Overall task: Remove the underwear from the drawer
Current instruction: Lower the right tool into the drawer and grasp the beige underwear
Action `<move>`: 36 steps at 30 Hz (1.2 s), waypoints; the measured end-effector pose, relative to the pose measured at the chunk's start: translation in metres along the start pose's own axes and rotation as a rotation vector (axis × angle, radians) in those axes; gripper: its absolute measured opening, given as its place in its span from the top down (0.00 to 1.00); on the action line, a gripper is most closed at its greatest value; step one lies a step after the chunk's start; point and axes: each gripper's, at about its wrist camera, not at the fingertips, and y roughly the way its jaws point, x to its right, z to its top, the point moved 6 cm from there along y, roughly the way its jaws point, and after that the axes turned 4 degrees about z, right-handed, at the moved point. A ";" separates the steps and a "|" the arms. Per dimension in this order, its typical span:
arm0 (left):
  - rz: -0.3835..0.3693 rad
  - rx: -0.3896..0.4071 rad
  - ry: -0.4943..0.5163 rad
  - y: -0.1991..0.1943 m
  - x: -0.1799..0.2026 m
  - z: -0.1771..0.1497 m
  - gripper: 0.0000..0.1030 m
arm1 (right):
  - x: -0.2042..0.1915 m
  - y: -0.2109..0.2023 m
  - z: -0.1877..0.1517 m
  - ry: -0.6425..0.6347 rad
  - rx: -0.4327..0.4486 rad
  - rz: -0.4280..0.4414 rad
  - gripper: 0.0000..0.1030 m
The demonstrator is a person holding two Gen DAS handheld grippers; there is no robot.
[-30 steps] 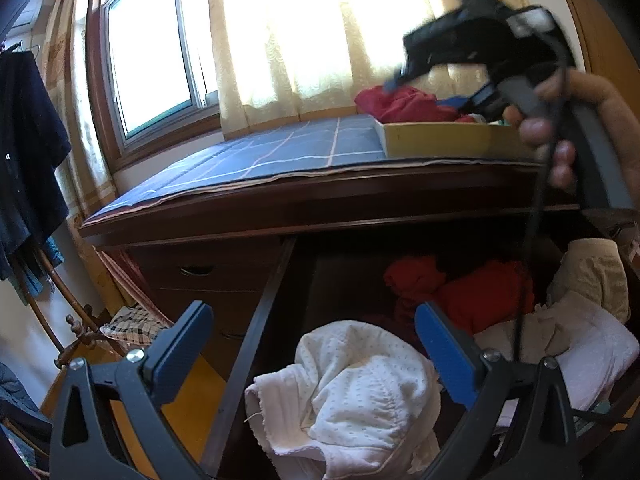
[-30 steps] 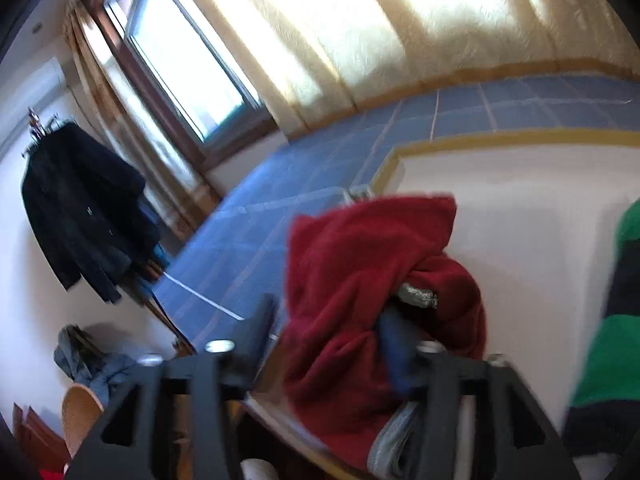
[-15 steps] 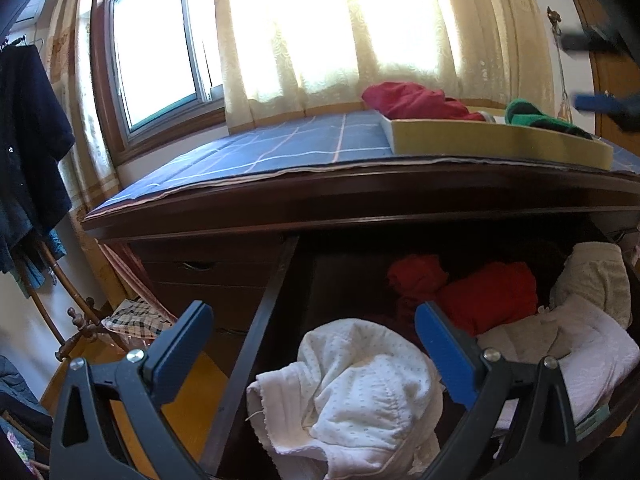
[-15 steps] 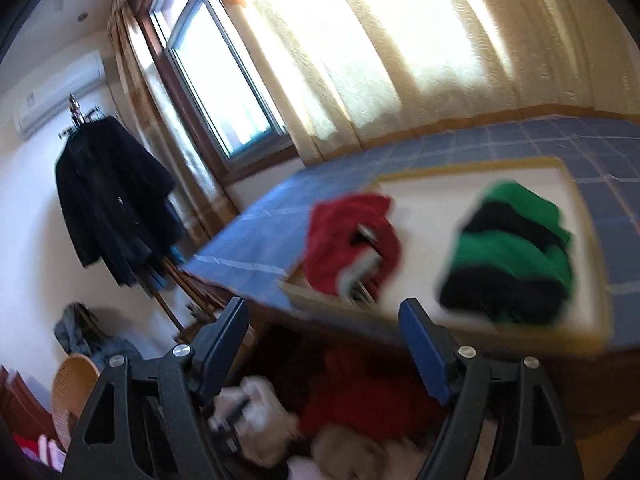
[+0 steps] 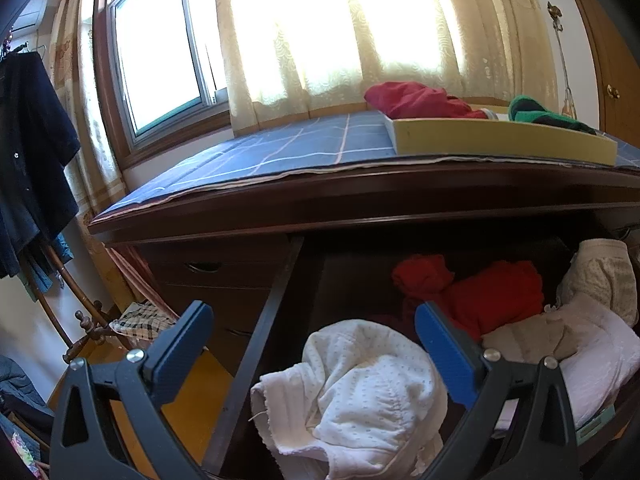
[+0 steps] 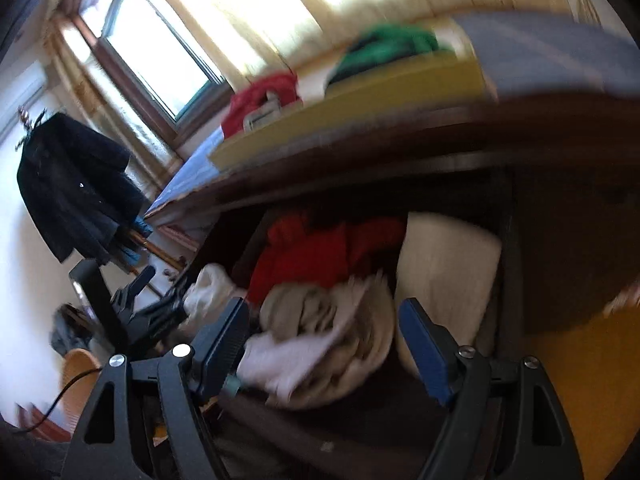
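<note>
The open drawer (image 5: 276, 304) holds a white dotted underwear piece (image 5: 360, 392) at its front left, red pieces (image 5: 492, 296) behind, and beige and pale ones at the right. My left gripper (image 5: 312, 312) hangs open just in front of the white piece, touching nothing. In the right wrist view, my right gripper (image 6: 324, 308) is open above a beige and white pile (image 6: 316, 312) in the drawer; its jaws have just been opening and grip nothing. On the dresser top, a yellow tray (image 5: 500, 140) carries a red garment (image 5: 412, 100) and a green one (image 5: 536, 114).
A blue checked cloth (image 5: 288, 152) covers the dresser top under the window. Closed drawers (image 5: 208, 268) sit left of the open one. A dark coat (image 5: 28, 152) hangs on a rack at the left, and a wicker basket (image 6: 80, 368) stands on the floor.
My right gripper let go of the red garment in the tray, drew back out of the left wrist view and dropped to the open drawer. The left gripper has kept still.
</note>
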 end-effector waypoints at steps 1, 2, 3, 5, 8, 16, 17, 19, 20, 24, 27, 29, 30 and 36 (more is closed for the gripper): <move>0.001 0.000 -0.001 0.000 0.000 0.000 0.00 | 0.001 0.002 -0.007 0.024 -0.021 0.013 0.23; 0.002 0.001 -0.001 -0.001 0.000 0.000 0.00 | 0.001 0.003 -0.012 0.043 -0.037 0.026 0.23; 0.003 0.001 0.000 -0.001 -0.001 0.000 0.00 | 0.000 0.005 -0.016 0.059 -0.055 0.039 0.23; 0.004 0.003 0.003 -0.001 -0.001 0.000 0.00 | 0.001 0.010 -0.023 0.098 -0.091 0.052 0.23; 0.005 0.005 0.005 -0.002 -0.001 0.000 0.00 | 0.002 0.024 -0.030 0.190 -0.150 0.049 0.23; 0.003 0.011 0.004 -0.001 -0.001 -0.001 0.00 | 0.001 0.049 -0.036 0.238 -0.231 0.005 0.23; 0.003 0.011 0.005 -0.001 -0.001 -0.001 0.00 | 0.000 0.054 -0.035 0.242 -0.242 -0.005 0.23; 0.004 0.012 0.005 -0.001 -0.001 -0.001 0.00 | 0.002 0.063 -0.037 0.248 -0.268 -0.035 0.23; 0.004 0.012 0.005 -0.001 -0.001 0.000 0.00 | 0.003 0.067 -0.038 0.254 -0.282 -0.043 0.23; 0.002 0.013 0.001 -0.001 -0.002 -0.001 0.00 | 0.005 0.080 -0.040 0.281 -0.310 -0.043 0.23; 0.002 0.014 0.004 -0.001 -0.002 -0.001 0.00 | 0.007 0.090 -0.043 0.296 -0.329 -0.037 0.23; 0.004 0.012 0.003 -0.001 -0.002 -0.001 0.00 | 0.006 0.094 -0.045 0.294 -0.339 -0.029 0.22; 0.004 0.012 0.003 -0.001 -0.003 -0.001 0.00 | 0.006 0.095 -0.045 0.290 -0.342 -0.028 0.22; 0.003 0.013 0.004 -0.001 -0.003 -0.001 0.00 | 0.005 0.096 -0.045 0.276 -0.326 -0.028 0.35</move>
